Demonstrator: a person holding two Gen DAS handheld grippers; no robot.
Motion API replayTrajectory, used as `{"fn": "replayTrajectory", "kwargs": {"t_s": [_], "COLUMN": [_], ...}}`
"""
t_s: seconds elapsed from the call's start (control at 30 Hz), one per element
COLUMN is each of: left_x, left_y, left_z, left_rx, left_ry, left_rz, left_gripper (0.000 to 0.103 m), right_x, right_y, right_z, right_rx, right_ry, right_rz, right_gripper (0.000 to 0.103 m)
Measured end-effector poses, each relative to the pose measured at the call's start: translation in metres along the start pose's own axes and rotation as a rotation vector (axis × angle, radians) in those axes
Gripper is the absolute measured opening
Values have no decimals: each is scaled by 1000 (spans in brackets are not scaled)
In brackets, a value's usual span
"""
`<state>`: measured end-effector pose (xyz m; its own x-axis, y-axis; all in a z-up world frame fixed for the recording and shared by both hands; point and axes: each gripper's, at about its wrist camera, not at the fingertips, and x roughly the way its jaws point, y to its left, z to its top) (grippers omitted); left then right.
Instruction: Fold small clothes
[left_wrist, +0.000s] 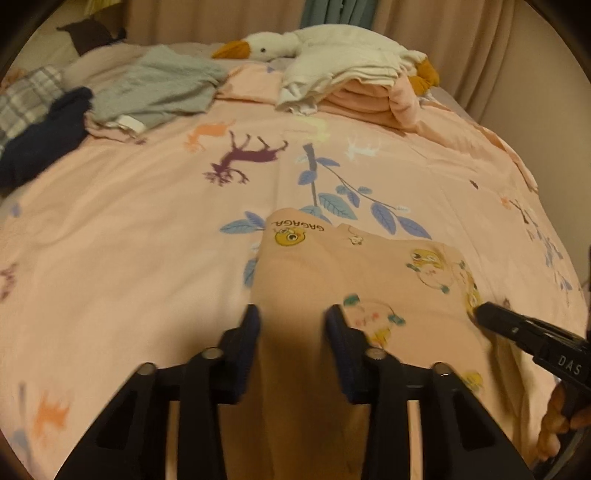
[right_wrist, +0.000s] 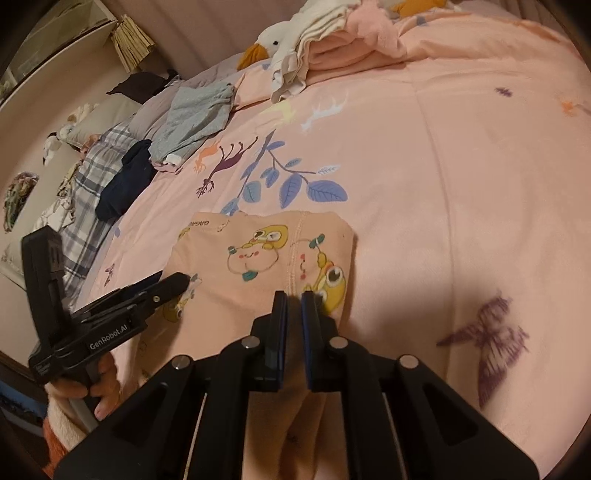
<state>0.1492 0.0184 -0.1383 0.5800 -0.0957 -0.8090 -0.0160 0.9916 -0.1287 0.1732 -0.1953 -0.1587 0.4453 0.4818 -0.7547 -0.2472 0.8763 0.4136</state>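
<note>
Pink cartoon-print garment drapes between the right gripper fingers, which are pinched on its near hem. Left gripper fingers stand partly spread astride the same hem, cloth between them; whether they press it I cannot tell. Probably both hold the edge to carry a fold forward. Beyond the fingers lie bedspread, unfolded clothes, and a goose plush.

Soft matt cotton-like garment & bedcover; matt black plastic grippers, shiny metal pins.
</note>
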Motion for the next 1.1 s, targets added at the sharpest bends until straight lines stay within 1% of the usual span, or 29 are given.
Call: {"fn": "replayTrajectory", "kwargs": {"t_s": [0.03,0.07,0.1,0.17,0.2,0.27,0.3,0.33,0.37,0.4,0.43,0.47,0.5,0.53,0.57,0.6,0.63,0.67,0.73,0.8,0.87,0.9,0.97,1.1], "left_x": [-16,-32,-56,-100,-125,-169,-191,-205,-214,-224,-228,-230,-229,-226,-224,-221,-221,-222,-225,-229,-232,-233,-236,-239], "left_y": [-2,-2,-4,-8,-10,-13,-14,-15,-14,-13,-12,-10,-9,-9,-12,-16,-19,-22,-23,-25,-27,-26,-23,-20], "left_z": [-2,-4,-6,-12,-16,-26,-32,-36,-38,-41,-43,-45,-48,-48,-48,-46,-47,-48,-51,-53,-55,-55,-55,-55], "left_rx": [4,2,-1,-5,-16,-34,-42,-48,-55,-69,-82,-99,-106,-98,-80,-54,-35,-20,-24,-23,-12,-19,-45,-59], "left_ry": [-22,-63,-126,-200,-235,-304,-326,-332,-332,-328,-323,-317,-308,-293,-269,-248,-250,-268,-299,-313,-311,-308,-309,-323], "left_rz": [10,8,0,-21,-31,-54,-65,-80,-89,-106,-117,-127,-133,-130,-114,-96,-86,-78,-74,-82,-104,-125,-143,-116], "left_gripper": [29,28,28,28,28,28,28,30,35,52,74,83,91,92,92,92,92,93,99,100,100,100,101,102], "right_x": [-15,-25,-39,-76,-94,-124,-146,-159,-176,-191,-208,-214,-224,-228,-231,-232,-231,-227,-222,-216,-213,-212,-211,-214], "right_y": [7,9,14,28,35,49,58,64,69,72,75,75,75,75,74,74,75,78,85,89,89,88,87,89], "right_z": [-4,-6,-8,-14,-17,-25,-30,-34,-39,-44,-49,-50,-54,-57,-59,-60,-61,-60,-61,-60,-59,-58,-55,-56], "right_rx": [-16,-26,-38,-61,-66,-80,-98,-110,-119,-120,-110,-100,-90,-86,-80,-74,-73,-82,-122,-158,-163,-160,-152,-153], "right_ry": [-20,-38,-66,-134,-164,-207,-237,-257,-284,-307,-330,-339,-346,-342,-334,-323,-310,-297,-290,-294,-290,-285,-278,-293], "right_rz": [-18,-15,4,69,70,25,-17,-39,-57,-59,-41,-26,0,15,24,20,-10,-50,-147,-218,-230,-227,-212,-229], "right_gripper": [12,12,12,16,18,30,34,45,58,67,83,90,91,95,102,103,103,103,103,103,103,103,103,103]}}
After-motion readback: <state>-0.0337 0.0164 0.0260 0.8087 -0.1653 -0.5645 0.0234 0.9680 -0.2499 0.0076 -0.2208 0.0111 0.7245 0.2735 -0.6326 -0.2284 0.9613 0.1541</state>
